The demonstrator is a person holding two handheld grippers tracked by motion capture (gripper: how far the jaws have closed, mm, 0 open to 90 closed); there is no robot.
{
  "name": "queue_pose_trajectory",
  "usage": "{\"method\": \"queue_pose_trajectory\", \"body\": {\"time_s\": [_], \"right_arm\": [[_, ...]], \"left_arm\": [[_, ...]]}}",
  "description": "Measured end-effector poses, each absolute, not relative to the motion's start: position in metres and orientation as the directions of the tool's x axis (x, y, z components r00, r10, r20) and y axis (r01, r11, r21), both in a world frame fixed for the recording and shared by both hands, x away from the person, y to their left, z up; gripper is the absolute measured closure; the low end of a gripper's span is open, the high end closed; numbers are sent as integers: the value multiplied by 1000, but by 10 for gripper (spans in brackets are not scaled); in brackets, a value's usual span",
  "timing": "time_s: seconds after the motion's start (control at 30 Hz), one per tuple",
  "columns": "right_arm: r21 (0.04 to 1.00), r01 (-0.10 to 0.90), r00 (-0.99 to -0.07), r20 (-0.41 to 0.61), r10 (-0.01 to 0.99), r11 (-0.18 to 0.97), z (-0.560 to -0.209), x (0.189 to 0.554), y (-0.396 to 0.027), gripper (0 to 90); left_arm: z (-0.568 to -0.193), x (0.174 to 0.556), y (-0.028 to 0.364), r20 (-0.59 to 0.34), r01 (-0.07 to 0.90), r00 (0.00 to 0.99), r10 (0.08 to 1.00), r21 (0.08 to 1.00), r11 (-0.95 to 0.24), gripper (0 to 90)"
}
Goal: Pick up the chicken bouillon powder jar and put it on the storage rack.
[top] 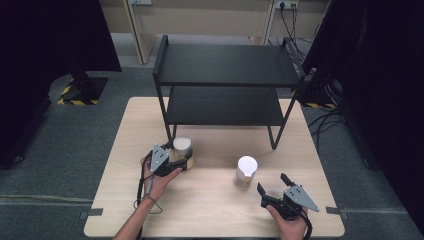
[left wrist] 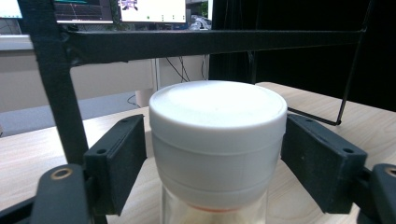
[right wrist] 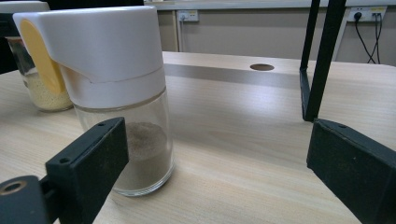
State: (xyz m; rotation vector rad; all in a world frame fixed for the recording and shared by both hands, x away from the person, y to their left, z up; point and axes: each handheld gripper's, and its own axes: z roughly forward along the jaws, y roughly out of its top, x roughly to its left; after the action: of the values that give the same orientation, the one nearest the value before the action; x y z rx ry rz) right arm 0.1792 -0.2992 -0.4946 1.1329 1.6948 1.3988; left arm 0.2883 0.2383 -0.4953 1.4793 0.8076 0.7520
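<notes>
A glass jar (top: pixel 182 146) with a white lid (left wrist: pixel 217 126) stands on the wooden table (top: pixel 210 212) by the front left leg of a black shelf. My left gripper (top: pixel 184 159) is around it, and its pads (left wrist: pixel 119 158) press on both sides of the lid. In the right gripper view this jar (right wrist: pixel 32 88) holds yellow grains. A second shaker (top: pixel 246 172), with a white cap, a yellow tab and brown powder (right wrist: pixel 121 93), stands right of centre. My right gripper (top: pixel 271 182) is open just short of it, and the shaker stands a little to the left of the gap (right wrist: pixel 217 140).
A black two-level shelf (top: pixel 225 65) stands at the back of the table, with its legs (right wrist: pixel 322 60) close behind both jars. A cable hole (right wrist: pixel 261 67) is in the tabletop. Bare wood lies between and in front of the two hands.
</notes>
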Motion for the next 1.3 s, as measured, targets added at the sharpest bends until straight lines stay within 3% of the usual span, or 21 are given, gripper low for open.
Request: {"method": "queue_pose_trajectory", "body": {"time_s": [0.33,0.8,1.3], "right_arm": [[976,212,-411,42,911,51,-495,180,-300,59],[976,213,-405,48,913,43,-495,179,-300,59],[976,215,-404,53,913,39,-495,179,-300,59]], "left_arm": [[-495,293,235,8,48,541,841,998,-41,331],[-489,288,234,8,65,538,843,997,-51,338],[-462,272,230,35,-20,544,838,999,-28,338]]}}
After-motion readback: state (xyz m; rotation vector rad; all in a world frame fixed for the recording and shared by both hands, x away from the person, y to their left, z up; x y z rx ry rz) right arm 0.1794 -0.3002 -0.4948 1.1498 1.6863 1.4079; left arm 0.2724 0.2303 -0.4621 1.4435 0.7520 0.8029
